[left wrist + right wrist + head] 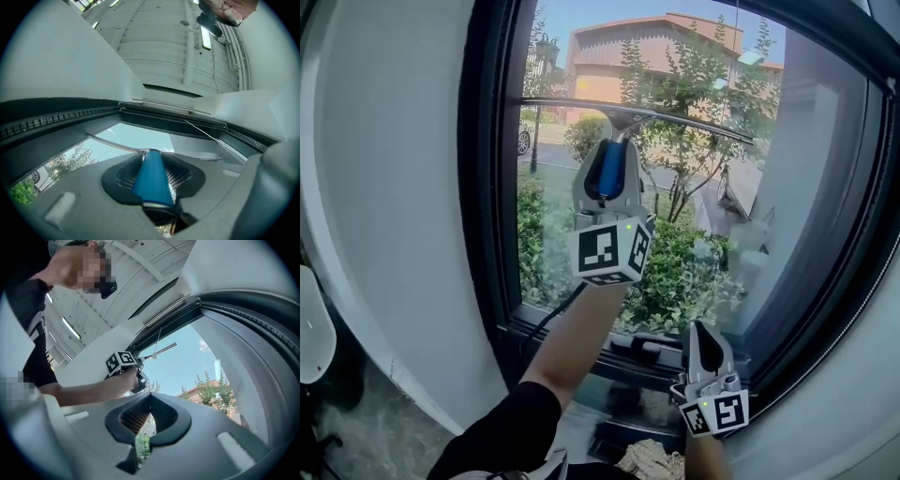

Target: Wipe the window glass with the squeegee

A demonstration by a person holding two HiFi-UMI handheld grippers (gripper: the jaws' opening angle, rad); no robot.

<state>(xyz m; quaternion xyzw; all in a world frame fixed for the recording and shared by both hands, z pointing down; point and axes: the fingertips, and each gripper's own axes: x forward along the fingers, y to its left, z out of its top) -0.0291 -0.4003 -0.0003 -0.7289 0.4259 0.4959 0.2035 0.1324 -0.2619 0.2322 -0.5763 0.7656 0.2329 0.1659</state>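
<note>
The left gripper [610, 155] pinches the squeegee [675, 119] by its blue handle [151, 180], jaws pressed on either side. The blade [572, 102] lies across the upper glass [703, 234], well below the top frame [168, 115]. The stroke looks barely begun, so it likely calls for even pressure along the whole blade, level, then a straight pull down toward the sill [628, 349]. If one end lifts, it could leave a streak. The right gripper [702, 330] hangs low near the sill, jaws together on nothing, clear of the path.
</note>
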